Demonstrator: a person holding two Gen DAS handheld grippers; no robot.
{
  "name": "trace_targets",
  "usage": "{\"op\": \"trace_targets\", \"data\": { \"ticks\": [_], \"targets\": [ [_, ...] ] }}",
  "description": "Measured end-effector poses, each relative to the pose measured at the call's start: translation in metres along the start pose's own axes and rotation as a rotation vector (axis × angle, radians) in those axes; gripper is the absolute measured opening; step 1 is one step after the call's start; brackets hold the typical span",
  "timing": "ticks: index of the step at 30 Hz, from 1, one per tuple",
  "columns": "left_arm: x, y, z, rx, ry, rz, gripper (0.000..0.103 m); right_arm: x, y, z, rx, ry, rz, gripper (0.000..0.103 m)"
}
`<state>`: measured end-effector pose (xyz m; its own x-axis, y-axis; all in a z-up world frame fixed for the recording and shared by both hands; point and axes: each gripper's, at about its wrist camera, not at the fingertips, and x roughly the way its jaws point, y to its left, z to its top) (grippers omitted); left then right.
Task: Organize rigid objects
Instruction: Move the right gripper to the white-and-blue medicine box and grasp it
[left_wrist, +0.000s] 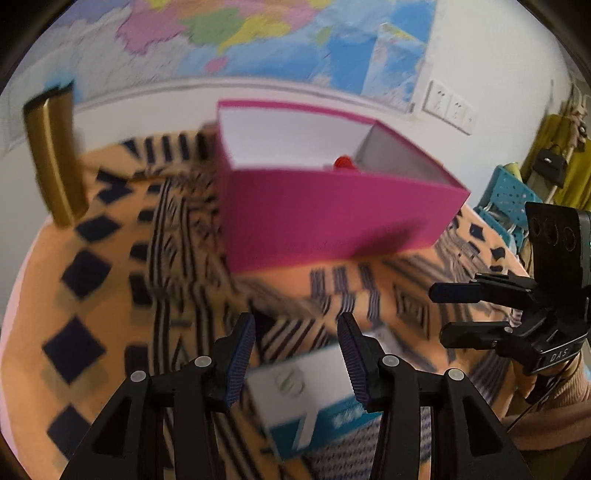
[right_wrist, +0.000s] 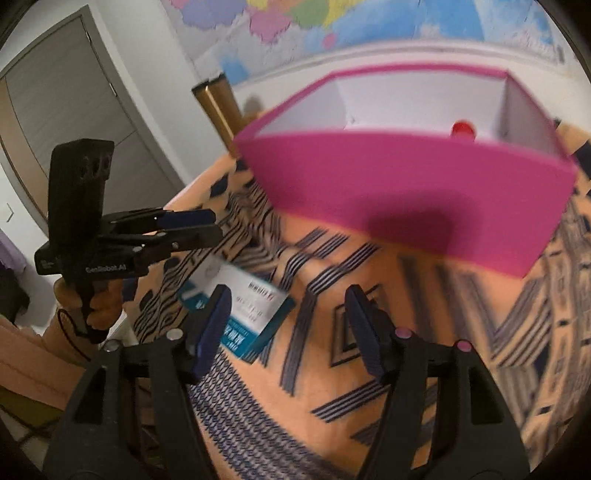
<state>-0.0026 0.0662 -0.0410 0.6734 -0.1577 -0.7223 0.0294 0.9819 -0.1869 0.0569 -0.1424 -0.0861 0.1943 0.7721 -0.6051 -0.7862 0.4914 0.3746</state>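
A pink open box (left_wrist: 332, 218) with a white inside stands on the patterned orange cloth; a red-capped item (left_wrist: 343, 162) lies inside it. It also shows in the right wrist view (right_wrist: 413, 199), with the red cap (right_wrist: 463, 130). A white and teal carton (left_wrist: 314, 398) lies on the cloth just under my left gripper (left_wrist: 297, 328), which is open above it. My right gripper (right_wrist: 286, 314) is open and empty, with the carton (right_wrist: 243, 310) at its left finger. Each gripper shows in the other view: the right (left_wrist: 443, 314), the left (right_wrist: 214, 225).
The orange cloth with dark stripes and diamonds (left_wrist: 110, 295) covers the table. A gold box (left_wrist: 55, 158) stands at the far left edge. A map hangs on the wall (left_wrist: 258, 37). A teal chair (left_wrist: 509, 199) and a grey door (right_wrist: 74, 110) are beyond the table.
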Motion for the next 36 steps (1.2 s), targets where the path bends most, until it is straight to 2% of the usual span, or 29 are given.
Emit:
{"op": "trace_targets", "data": {
  "ticks": [8, 11, 13, 17, 22, 29, 36],
  "targets": [
    [-0.007, 0.008, -0.027, -0.063, 0.039, -0.02, 0.047, 0.025, 0.008, -0.008, 0.02, 0.052, 0.043, 0.066],
    [-0.005, 0.008, -0.031, -0.074, 0.06, -0.024, 0.047, 0.031, 0.012, -0.01, 0.019, 0.062, 0.053, 0.062],
    [-0.003, 0.009, -0.035, -0.08, 0.077, -0.021, 0.047, 0.035, 0.015, -0.011, 0.016, 0.076, 0.057, 0.055],
    [-0.001, 0.009, -0.041, -0.092, 0.103, -0.04, 0.047, 0.038, 0.018, -0.013, 0.014, 0.084, 0.064, 0.052],
    [-0.003, 0.006, -0.042, -0.093, 0.104, -0.04, 0.044, 0.039, 0.014, -0.015, 0.031, 0.091, 0.056, 0.047],
    [-0.001, 0.002, -0.041, -0.11, 0.106, -0.063, 0.044, 0.034, 0.009, -0.016, 0.045, 0.083, 0.04, 0.046],
    [-0.004, -0.011, -0.034, -0.078, 0.083, -0.069, 0.044, 0.026, 0.005, -0.014, 0.053, 0.054, 0.019, 0.046]
  ]
}}
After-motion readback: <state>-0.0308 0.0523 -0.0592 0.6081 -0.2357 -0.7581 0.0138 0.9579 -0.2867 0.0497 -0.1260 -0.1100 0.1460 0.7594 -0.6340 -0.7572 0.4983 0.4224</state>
